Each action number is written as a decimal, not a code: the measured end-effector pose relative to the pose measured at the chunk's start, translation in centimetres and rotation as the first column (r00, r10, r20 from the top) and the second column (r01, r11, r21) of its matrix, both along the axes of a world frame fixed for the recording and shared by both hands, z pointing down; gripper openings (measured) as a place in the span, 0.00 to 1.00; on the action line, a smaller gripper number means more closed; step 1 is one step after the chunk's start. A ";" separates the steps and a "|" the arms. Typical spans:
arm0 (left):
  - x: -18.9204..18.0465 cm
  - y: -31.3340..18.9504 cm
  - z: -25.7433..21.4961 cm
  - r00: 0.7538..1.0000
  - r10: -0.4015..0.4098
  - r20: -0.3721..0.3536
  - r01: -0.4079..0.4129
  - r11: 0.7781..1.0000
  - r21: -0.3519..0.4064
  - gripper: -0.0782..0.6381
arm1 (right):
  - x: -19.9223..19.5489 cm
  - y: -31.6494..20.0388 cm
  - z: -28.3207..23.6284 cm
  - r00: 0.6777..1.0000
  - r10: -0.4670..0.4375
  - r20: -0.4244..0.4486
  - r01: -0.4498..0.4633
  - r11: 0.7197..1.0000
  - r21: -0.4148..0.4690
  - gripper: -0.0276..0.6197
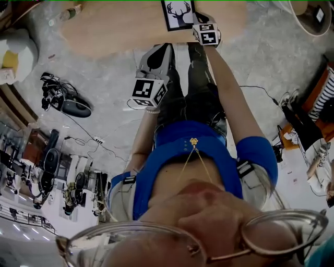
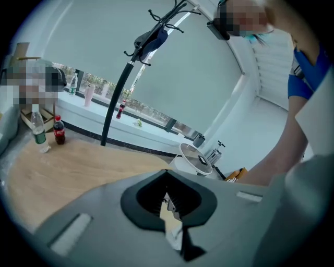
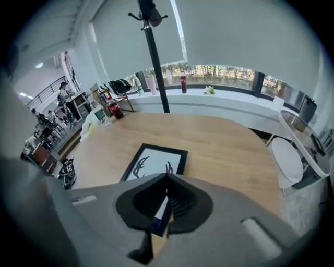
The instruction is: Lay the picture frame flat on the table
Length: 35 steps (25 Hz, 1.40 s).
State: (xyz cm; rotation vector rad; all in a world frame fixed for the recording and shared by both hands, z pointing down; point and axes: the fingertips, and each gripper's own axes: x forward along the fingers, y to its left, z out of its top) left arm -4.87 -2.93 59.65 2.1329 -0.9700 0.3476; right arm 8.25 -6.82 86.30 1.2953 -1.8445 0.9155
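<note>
The black picture frame [image 1: 179,14] with an antler print lies flat on the wooden table [image 1: 115,26]. In the right gripper view the frame [image 3: 155,162] lies face up just beyond the jaws, which are closed together with nothing between them. My right gripper [image 1: 201,21] hovers at the frame's right edge, shut and empty. My left gripper [image 1: 158,53] hangs off the table's near edge over the floor, away from the frame. In its own view the left gripper [image 2: 175,221] looks shut and empty, with bare table [image 2: 68,167] ahead.
A water bottle [image 2: 38,130] and a cola bottle [image 2: 59,130] stand at the table's far end. A black coat stand [image 3: 155,62] rises behind the table. A white round side table [image 3: 287,156] stands to the right. Shoes [image 1: 65,96] lie on the floor.
</note>
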 end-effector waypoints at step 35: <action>6.0 -6.6 -24.3 1.000 0.029 0.007 -0.029 0.854 0.519 0.11 | -3.1 -4.3 -50.0 0.913 -0.392 0.116 0.134 0.554 0.821 0.05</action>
